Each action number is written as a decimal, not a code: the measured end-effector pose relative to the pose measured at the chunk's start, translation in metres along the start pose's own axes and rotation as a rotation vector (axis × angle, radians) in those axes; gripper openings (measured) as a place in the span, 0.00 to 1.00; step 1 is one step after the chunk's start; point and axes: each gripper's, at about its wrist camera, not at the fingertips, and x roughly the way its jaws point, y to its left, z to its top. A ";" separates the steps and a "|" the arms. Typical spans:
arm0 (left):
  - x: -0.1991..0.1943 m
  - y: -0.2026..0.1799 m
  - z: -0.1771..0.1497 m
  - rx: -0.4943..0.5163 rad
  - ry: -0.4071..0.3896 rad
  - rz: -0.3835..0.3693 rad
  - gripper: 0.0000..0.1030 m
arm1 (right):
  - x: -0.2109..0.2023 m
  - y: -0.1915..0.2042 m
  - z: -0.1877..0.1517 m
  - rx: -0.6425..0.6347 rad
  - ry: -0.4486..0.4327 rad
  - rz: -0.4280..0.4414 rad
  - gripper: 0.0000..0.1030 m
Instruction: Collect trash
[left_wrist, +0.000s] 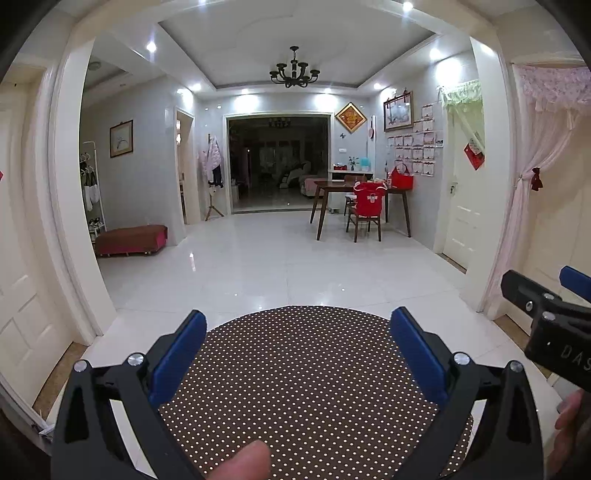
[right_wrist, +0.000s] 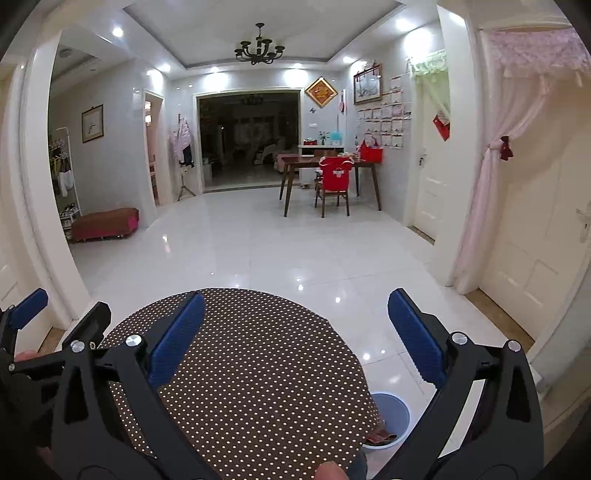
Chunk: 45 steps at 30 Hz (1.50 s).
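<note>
1. Holding my left gripper (left_wrist: 297, 350) over the round polka-dot worktop (left_wrist: 314, 387), I keep its blue fingers (left_wrist: 177, 358) spread wide with nothing between them
2. My thumb (left_wrist: 240, 461) shows at the bottom edge of that view
3. My right gripper (right_wrist: 295, 332) hangs beside it over the worktop's right side, fingers (right_wrist: 415, 336) likewise spread and empty
4. On the white tiled floor (right_wrist: 258, 240) just right of the worktop stands a pale blue bin (right_wrist: 391, 413), partly hidden by the cloth edge, with reddish trash (right_wrist: 380, 437) inside
5. Well beyond, a wooden dining table (right_wrist: 295, 160) and red-covered chair (right_wrist: 334, 173) stand by the far wall
</note>
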 end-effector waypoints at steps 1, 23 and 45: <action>-0.001 -0.002 0.000 0.000 0.001 -0.005 0.95 | -0.002 -0.001 -0.001 0.002 -0.001 -0.003 0.94; -0.010 -0.017 -0.008 0.002 0.002 -0.059 0.95 | -0.012 -0.023 -0.009 0.027 -0.019 -0.033 0.94; -0.008 -0.010 -0.010 0.004 -0.005 -0.069 0.95 | -0.015 -0.015 -0.012 0.039 -0.033 -0.034 0.94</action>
